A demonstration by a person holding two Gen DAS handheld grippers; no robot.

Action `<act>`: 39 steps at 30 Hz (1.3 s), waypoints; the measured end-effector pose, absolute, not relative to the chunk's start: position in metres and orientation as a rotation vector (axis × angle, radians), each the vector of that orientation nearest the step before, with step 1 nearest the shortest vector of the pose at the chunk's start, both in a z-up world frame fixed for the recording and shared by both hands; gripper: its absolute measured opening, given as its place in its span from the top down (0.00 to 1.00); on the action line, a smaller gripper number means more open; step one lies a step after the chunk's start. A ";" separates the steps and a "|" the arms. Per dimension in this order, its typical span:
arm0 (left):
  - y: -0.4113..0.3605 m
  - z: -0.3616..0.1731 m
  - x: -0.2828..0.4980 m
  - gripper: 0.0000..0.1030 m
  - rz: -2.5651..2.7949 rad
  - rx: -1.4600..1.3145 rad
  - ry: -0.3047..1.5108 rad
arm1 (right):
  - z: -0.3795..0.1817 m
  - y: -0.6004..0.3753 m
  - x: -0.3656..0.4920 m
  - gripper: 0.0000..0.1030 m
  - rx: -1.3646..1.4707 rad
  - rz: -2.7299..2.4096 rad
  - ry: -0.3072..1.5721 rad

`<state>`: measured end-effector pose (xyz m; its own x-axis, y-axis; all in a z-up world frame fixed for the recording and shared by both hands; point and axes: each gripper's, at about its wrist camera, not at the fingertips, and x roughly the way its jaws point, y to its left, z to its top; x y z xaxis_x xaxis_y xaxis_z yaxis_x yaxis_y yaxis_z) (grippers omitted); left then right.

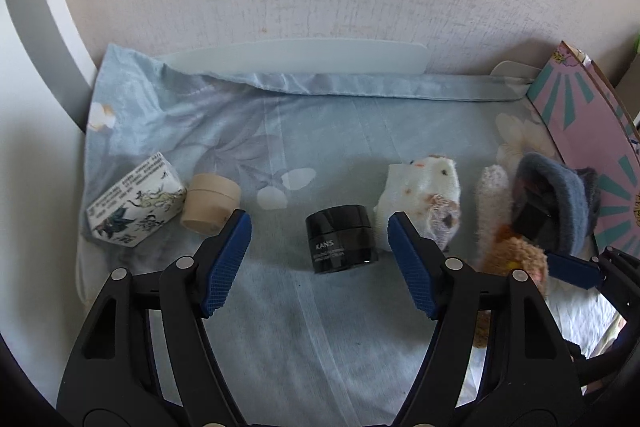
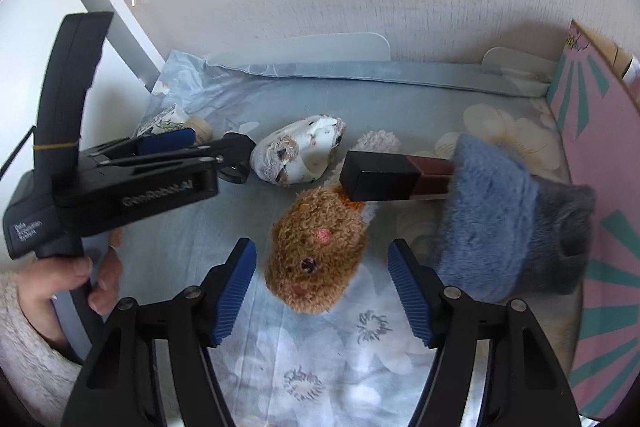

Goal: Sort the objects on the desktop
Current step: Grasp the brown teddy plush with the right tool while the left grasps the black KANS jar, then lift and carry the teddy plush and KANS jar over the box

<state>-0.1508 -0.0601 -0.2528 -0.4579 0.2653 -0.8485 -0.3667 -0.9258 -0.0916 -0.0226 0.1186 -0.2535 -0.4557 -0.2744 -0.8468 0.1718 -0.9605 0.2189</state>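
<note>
A black KANS jar (image 1: 342, 243) stands on the blue floral cloth (image 1: 320, 131), just ahead of my left gripper (image 1: 318, 223). Its jaws stand apart on either side of the jar and neither pad touches it. To the left lie a beige jar (image 1: 210, 203) on its side and a printed white box (image 1: 136, 207). A brown plush sock (image 2: 316, 263) lies between the open jaws of my right gripper (image 2: 321, 247), clear of both pads. Beside it are a fuzzy blue sock (image 2: 492, 219), with a dark rectangular tube (image 2: 384, 179) sticking out of it, and a white spotted sock (image 2: 304, 155).
A pink and teal patterned board (image 2: 600, 147) walls off the right side. A pale wall and a white strip (image 1: 300, 57) close the back, and a white panel stands at the left. A person's hand (image 2: 92, 275) in a fleecy sleeve holds the left tool.
</note>
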 end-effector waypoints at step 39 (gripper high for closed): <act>-0.084 -0.176 -0.114 0.69 2.403 -1.381 0.081 | -0.197 0.101 -0.015 0.68 1.356 -2.405 -0.105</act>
